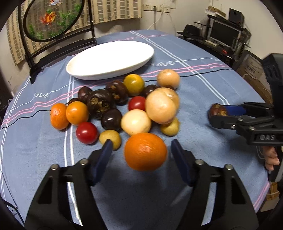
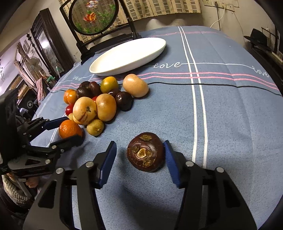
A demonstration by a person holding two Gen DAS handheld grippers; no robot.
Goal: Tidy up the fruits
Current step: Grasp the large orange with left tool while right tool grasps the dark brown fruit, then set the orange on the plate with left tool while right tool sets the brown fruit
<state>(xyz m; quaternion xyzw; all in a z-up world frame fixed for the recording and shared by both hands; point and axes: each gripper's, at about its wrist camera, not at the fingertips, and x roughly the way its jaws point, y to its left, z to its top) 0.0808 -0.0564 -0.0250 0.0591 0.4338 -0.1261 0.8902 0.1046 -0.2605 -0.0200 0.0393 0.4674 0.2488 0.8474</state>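
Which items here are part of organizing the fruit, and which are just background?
Part of the job:
- round orange citrus fruit between the left gripper jaws
- dark brown mangosteen between the right gripper jaws
- heap of mixed fruit
- white oval ceramic platter

Just background:
- round goldfish screen on a black stand
- black hat
- computer monitor
- blue striped tablecloth

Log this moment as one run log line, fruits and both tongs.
left tongs: around orange, gap visible | right tongs: around dark fruit, one pad touching | white plate: no fruit | pile on tablecloth
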